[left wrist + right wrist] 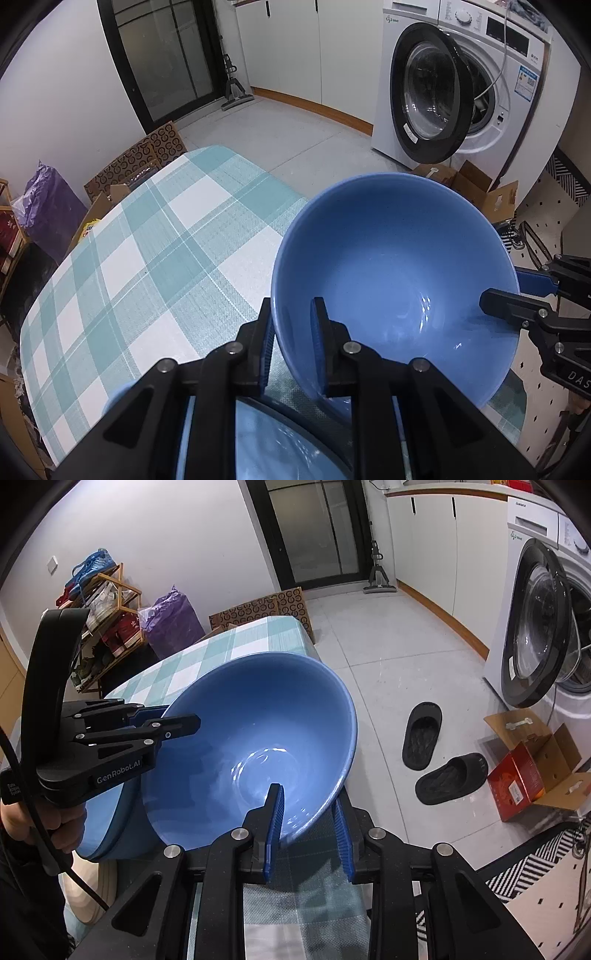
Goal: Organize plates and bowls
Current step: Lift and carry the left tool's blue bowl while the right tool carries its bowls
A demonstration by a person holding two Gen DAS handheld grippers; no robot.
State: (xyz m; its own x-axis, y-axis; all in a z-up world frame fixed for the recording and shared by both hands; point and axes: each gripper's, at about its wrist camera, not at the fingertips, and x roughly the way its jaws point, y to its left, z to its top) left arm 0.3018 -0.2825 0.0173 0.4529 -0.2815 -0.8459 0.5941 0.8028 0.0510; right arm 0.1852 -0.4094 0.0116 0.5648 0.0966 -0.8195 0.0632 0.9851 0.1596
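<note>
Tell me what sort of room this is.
Probably a home laundry or utility room: a front-loading washing machine stands with its door open beside white cabinets, a mop leans by the glass door, and a shoe rack sits against the wall.

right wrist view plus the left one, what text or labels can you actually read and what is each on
"GenRobot.AI": side of the left gripper, right wrist view.
"DAS", cut off: body of the right gripper, left wrist view.
Washing machine panel, badge and blue sticker: too small to read.
Small white print on the left gripper's rear: blurred.
Red box: print unreadable.
</note>
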